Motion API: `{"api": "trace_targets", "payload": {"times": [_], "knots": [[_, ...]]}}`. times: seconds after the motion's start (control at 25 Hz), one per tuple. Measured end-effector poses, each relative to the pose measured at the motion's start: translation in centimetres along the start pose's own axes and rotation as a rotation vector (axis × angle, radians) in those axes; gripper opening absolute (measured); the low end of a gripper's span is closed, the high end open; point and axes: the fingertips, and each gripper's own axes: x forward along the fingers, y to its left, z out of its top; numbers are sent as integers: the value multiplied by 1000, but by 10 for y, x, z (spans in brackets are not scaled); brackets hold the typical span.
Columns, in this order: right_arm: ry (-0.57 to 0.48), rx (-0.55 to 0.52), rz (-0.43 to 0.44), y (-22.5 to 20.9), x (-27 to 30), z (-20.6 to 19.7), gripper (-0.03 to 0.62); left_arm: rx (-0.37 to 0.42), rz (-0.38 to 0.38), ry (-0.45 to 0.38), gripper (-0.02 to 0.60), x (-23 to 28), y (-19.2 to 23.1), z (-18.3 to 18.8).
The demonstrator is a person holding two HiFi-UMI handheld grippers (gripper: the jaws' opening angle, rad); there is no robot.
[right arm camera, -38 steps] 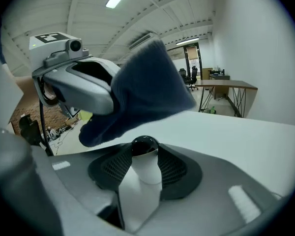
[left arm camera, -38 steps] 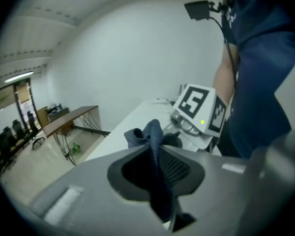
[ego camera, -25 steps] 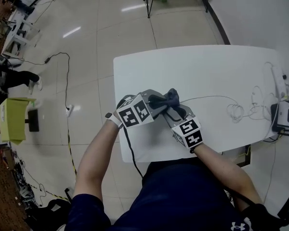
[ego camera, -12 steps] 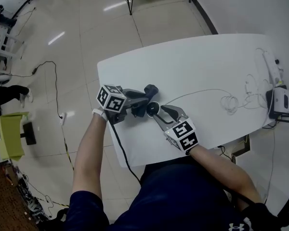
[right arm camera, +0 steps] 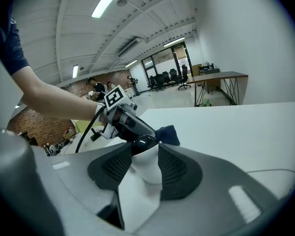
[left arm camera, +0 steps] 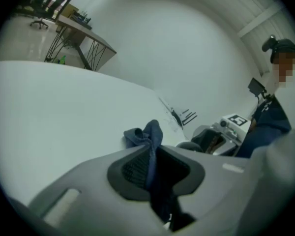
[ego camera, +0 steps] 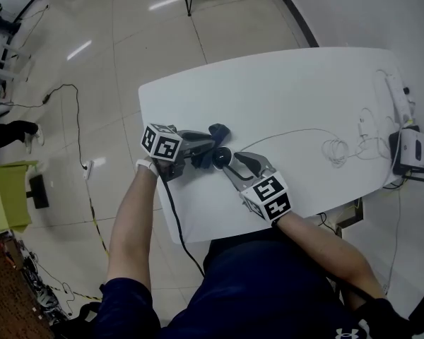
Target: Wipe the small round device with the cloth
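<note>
The small round device (ego camera: 221, 157), a white body under a glossy black dome (right arm camera: 144, 142), is held just above the white table (ego camera: 304, 97). My right gripper (ego camera: 230, 161) (right arm camera: 145, 154) is shut on its white body. The dark blue cloth (ego camera: 218, 131) (left arm camera: 145, 133) is pinched in my left gripper (ego camera: 206, 150) (left arm camera: 155, 156), which is shut on it. Its free end sticks out past the jaws. In the right gripper view the cloth (right arm camera: 168, 134) lies right behind the dome, touching or nearly touching it, with the left gripper (right arm camera: 123, 121) just to the left.
A thin white cable (ego camera: 339, 150) loops across the table's right half. It runs toward a white box (ego camera: 413, 147) and a power strip (ego camera: 399, 94) at the right edge. Both grippers work near the table's front-left corner. Cords (ego camera: 78, 119) trail over the floor to the left.
A second ago the cloth sat bunched over the device between both grippers. The left gripper has since drawn it off to the left, baring the black dome. Little has moved in the last half second.
</note>
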Motion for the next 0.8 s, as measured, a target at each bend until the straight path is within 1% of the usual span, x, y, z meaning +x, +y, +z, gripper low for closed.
{"api": "trace_targets", "payload": {"times": [0.08, 0.12, 0.16, 0.24, 0.36, 0.44, 0.52, 0.64, 0.72, 0.8], "knots": [[5, -4, 8, 0, 1, -1, 172, 44, 5, -58, 52, -13, -13, 19], [7, -8, 12, -1, 1, -2, 172, 84, 3, -76, 52, -20, -25, 30], [8, -11, 15, -1, 1, -3, 172, 138, 0, -81, 52, -26, -40, 41], [8, -16, 19, -2, 1, -3, 172, 271, -4, -48, 52, -33, -73, 59], [6, -15, 19, -1, 2, -2, 173, 450, -23, 63, 52, -30, -115, 71], [8, -13, 20, 0, 3, -2, 173, 535, -49, 172, 52, -20, -133, 67], [11, -8, 23, 1, 4, -2, 175, 596, -87, 295, 52, -9, -144, 56], [4, 1, 28, 3, 5, -1, 178, 654, -123, 438, 52, 3, -143, 42], [-6, -3, 22, 4, 4, 2, 178, 654, -137, 515, 52, 9, -134, 36], [-17, -7, 11, 5, 3, 5, 178, 633, -159, 585, 52, 13, -122, 28]]}}
